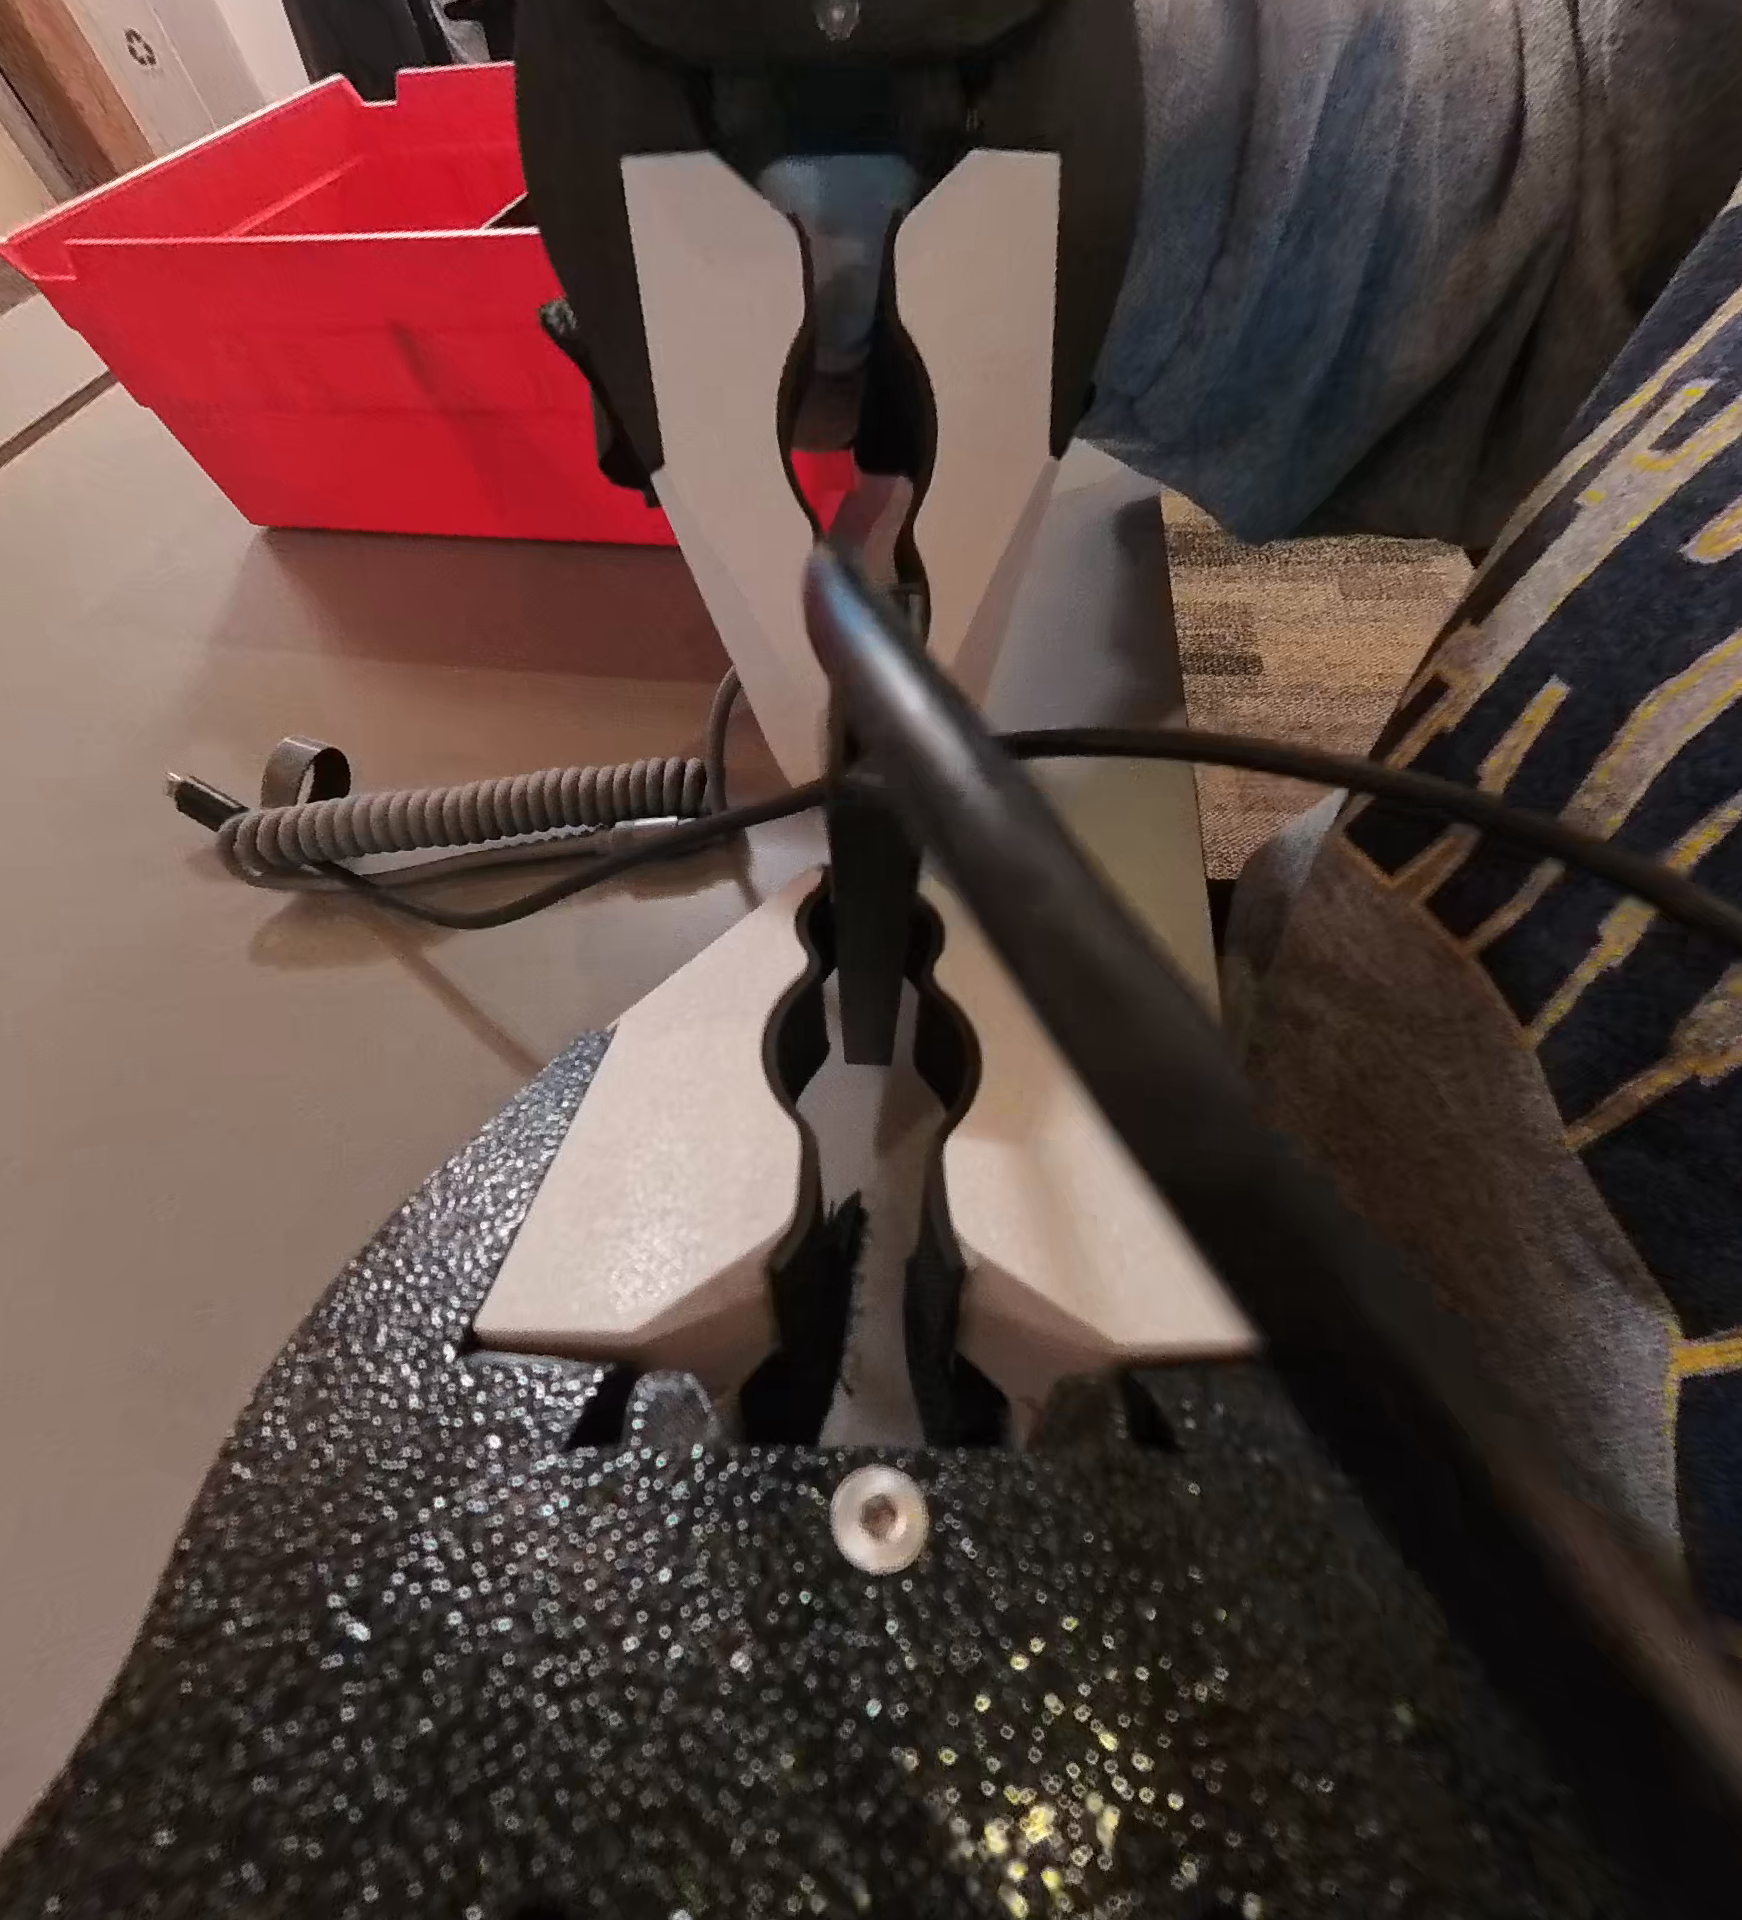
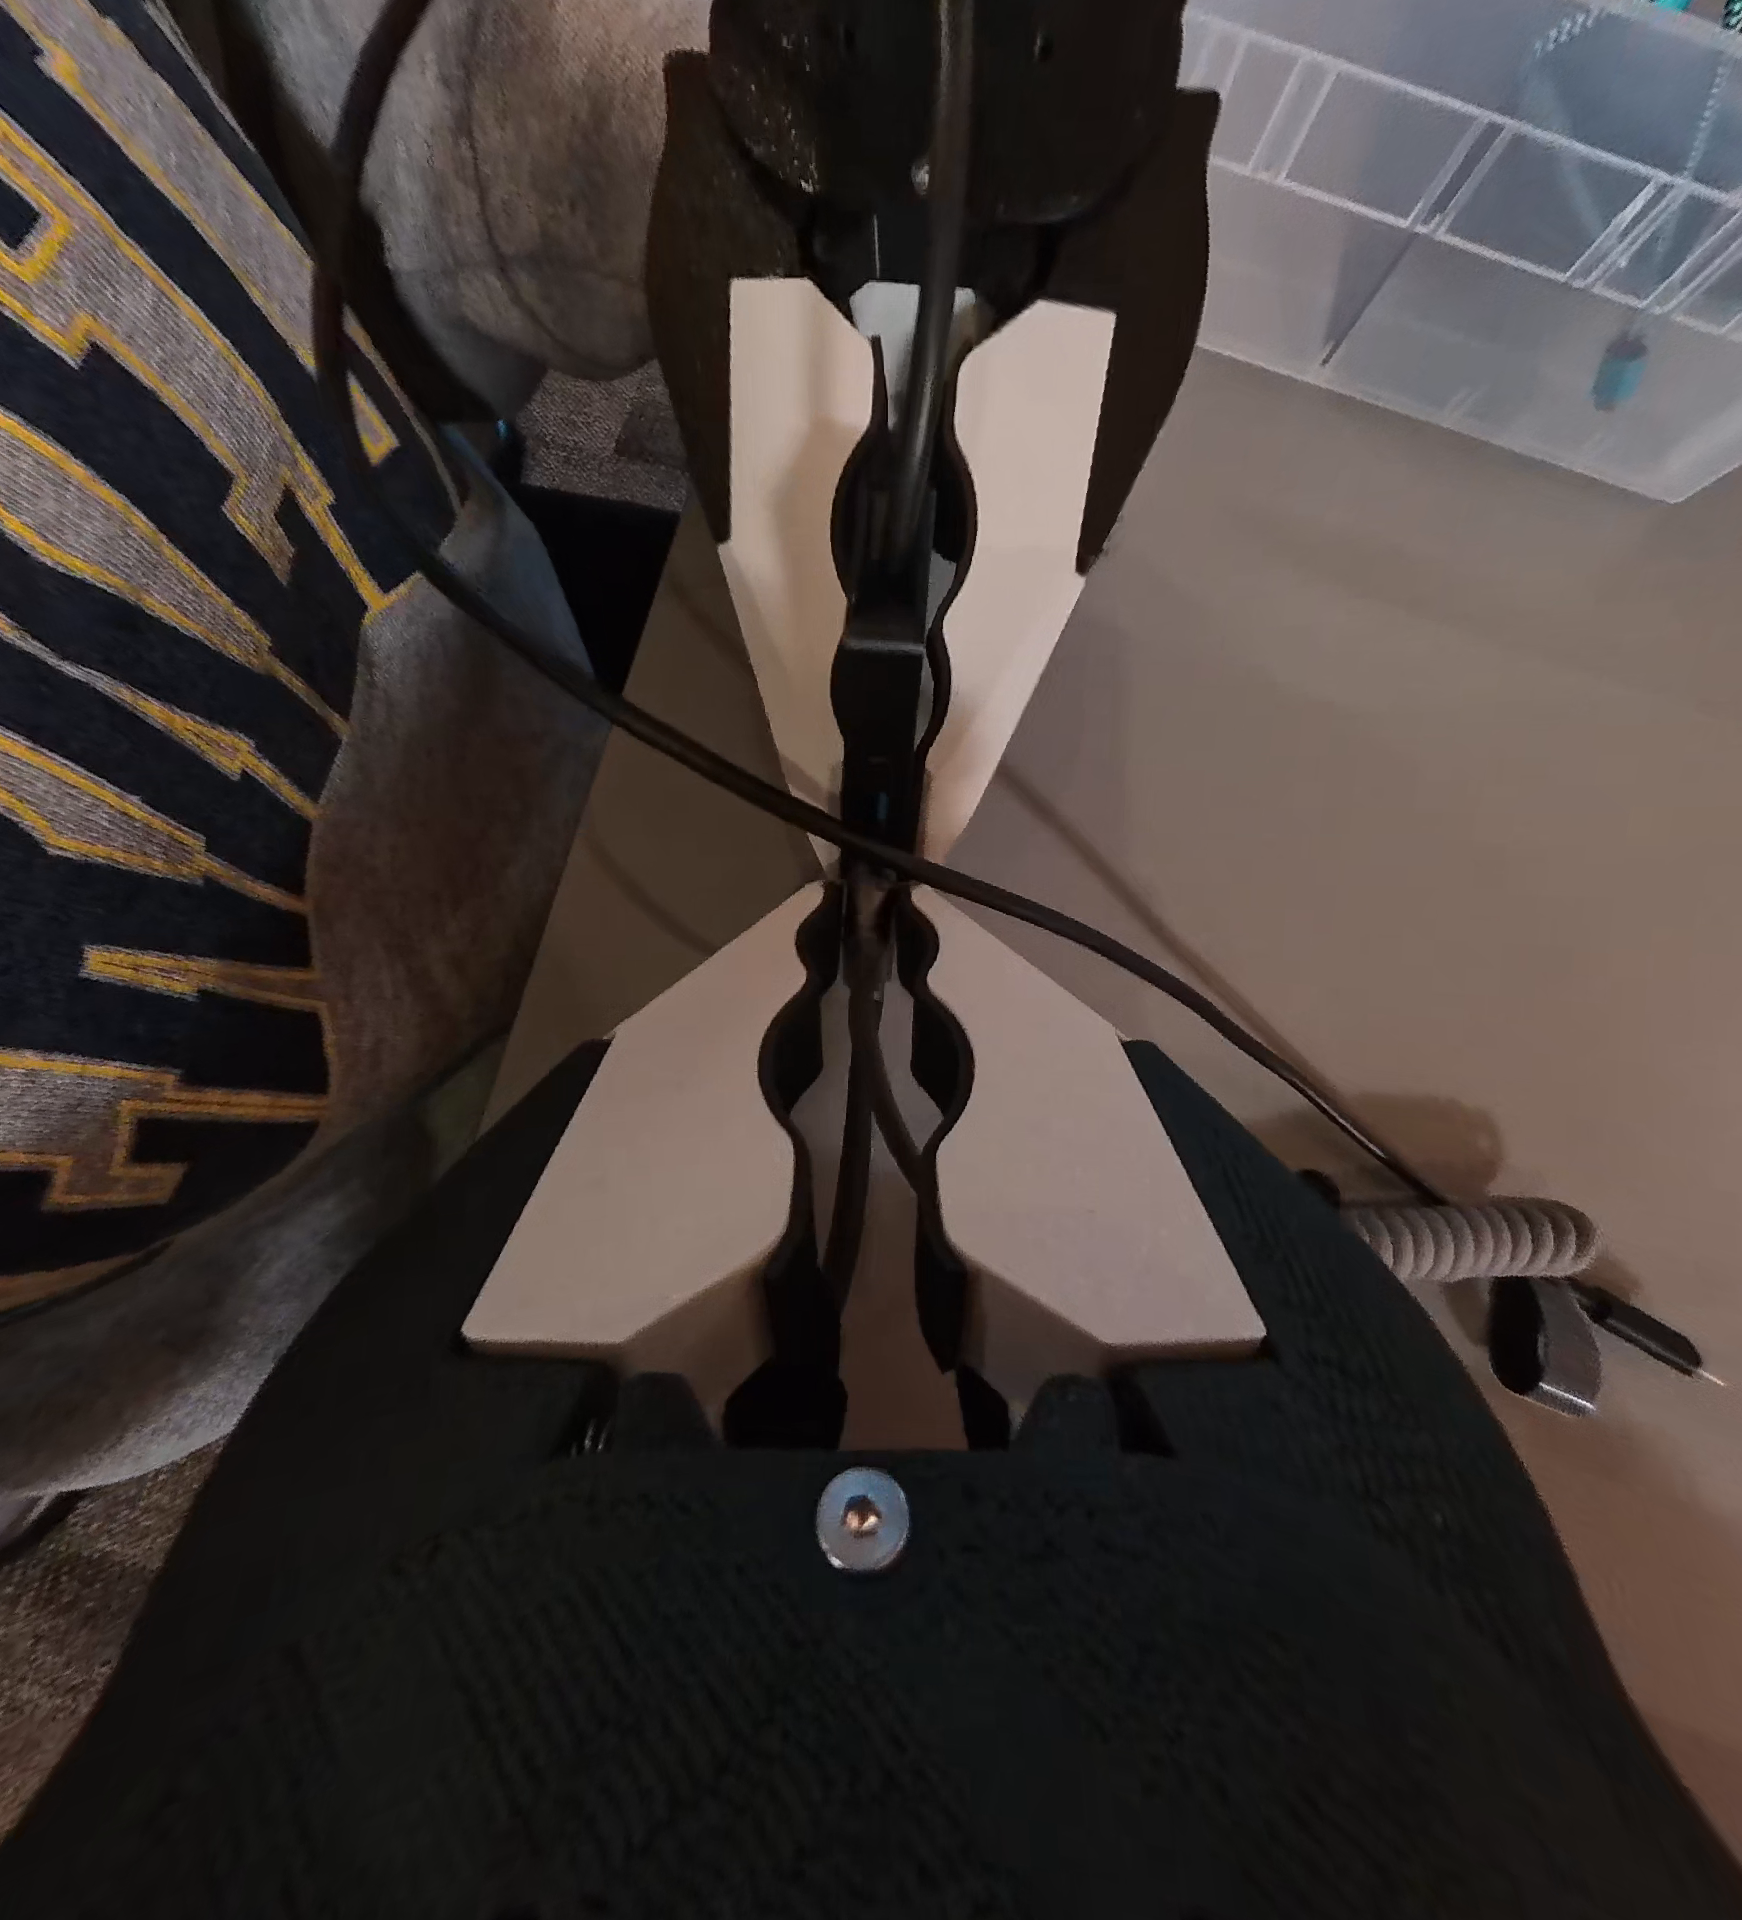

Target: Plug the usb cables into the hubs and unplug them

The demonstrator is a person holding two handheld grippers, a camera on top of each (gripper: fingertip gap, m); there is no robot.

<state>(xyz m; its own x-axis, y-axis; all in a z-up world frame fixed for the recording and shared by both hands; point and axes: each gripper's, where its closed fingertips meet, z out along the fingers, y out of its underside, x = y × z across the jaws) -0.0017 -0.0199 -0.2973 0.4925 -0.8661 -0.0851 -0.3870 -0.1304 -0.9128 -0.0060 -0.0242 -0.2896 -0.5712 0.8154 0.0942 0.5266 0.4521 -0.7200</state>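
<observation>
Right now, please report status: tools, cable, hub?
Left tool shut on hub. Right tool shut on USB cable. Tips meeting; seating unclear. Cable slack crosses tips.

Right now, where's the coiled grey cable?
The coiled grey cable lies on the table, left of the two grippers in the left wrist view, in front of the red bin.

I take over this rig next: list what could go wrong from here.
The thin black cable crosses where the two gripper tips meet, so it may snag or tug. The hub sits pinched only in the left gripper, so a push from the right gripper's plug could twist it.
</observation>
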